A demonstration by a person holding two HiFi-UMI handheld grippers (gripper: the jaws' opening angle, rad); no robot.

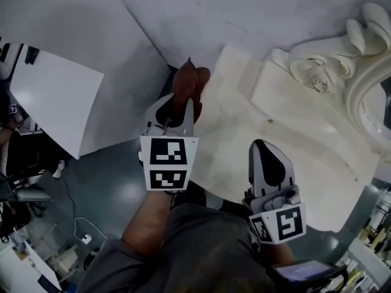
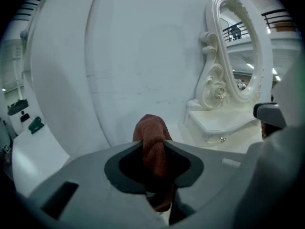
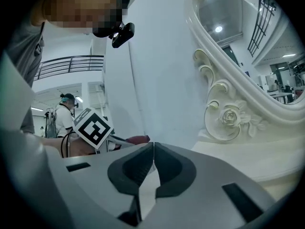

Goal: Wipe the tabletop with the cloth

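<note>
- Left gripper (image 1: 178, 110) clamps the cloth (image 1: 189, 83) at the tabletop's (image 1: 256, 145) left edge;
- right gripper (image 1: 267, 154) closed, empty;
- wiping seemingly not yet begun; whole surface left to do.

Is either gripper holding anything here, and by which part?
The left gripper holds the cloth, jaws pinching a bunched fold, an end poking past the tips. The right gripper is shut, empty.

Tabletop (image 1: 244, 145): cream-white, flat, pale front edge. On it, at back: low drawer box (image 2: 217, 123), same colour, w/ small knob. Oval mirror (image 2: 236, 46) in carved rose frame stands upright on box. Small dark speck (image 1: 269, 121) approx. mid-top.
</note>
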